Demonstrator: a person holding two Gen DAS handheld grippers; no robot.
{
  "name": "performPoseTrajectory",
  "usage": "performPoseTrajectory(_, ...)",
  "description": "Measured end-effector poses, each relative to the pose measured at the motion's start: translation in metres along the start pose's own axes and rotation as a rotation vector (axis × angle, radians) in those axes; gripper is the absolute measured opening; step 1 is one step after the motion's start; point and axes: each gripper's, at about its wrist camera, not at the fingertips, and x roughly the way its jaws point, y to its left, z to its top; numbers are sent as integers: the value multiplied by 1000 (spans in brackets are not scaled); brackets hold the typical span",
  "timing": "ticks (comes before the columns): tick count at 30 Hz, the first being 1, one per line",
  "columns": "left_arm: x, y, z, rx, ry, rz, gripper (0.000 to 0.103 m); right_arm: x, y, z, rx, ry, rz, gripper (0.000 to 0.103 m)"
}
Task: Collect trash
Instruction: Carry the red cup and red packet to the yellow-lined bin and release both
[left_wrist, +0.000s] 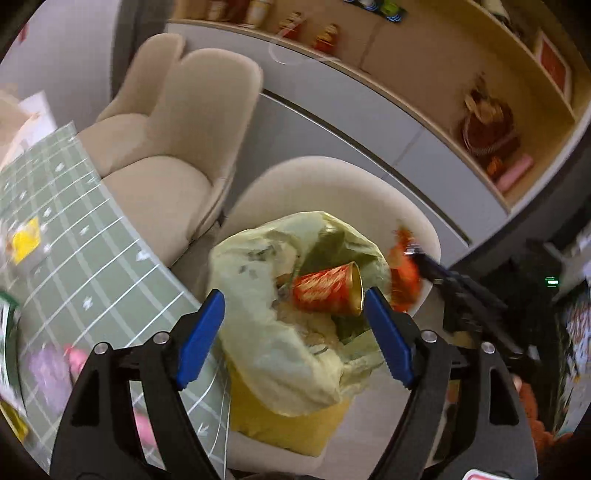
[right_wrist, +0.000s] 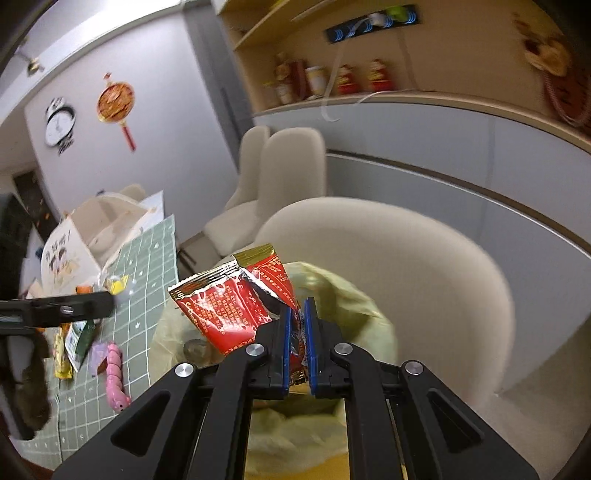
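- The counter (right_wrist: 147, 258), under a green checked cloth, is lying at the far left and is carrying more litter: a yellow scrap (left_wrist: 26, 240), a pink toy (right_wrist: 116, 373) and green packets (right_wrist: 79, 336), well apart from both claws.
- The left claw (left_wrist: 295, 328) is hanging wide open and empty above the bin (left_wrist: 288, 424), its blue fingers (left_wrist: 201, 332) straddling the near edge of the pale green bag (left_wrist: 266, 295).
- A red can (left_wrist: 328, 291) is lying inside the bag, tipped on its side.
- The right claw (right_wrist: 299, 325) is clamped shut on a red wrapper (right_wrist: 229, 310), holding it just over the bag's mouth; most of the wrapper is sticking out to the left of the pads.
- The bin is standing beside a beige chair (right_wrist: 424, 266).
- Risks, as I judge them: the light foil may be clinging to a pad on release, or fluttering sideways and landing outside the bag, since it is overhanging toward the rim.
- The open left claw may be snagging the loose bag and tugging it off the bin, or bumping the right claw.
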Motion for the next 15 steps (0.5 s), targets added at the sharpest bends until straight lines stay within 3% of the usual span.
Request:
performPoseTrajectory(8, -20, 32, -39, -44, -3, 145, 74, 74, 24, -31, -87, 217, -36, 9)
performPoseTrajectory(15, -42, 75, -69, -134, 7, 138, 74, 70, 34, -42, -71, 232, -135, 10)
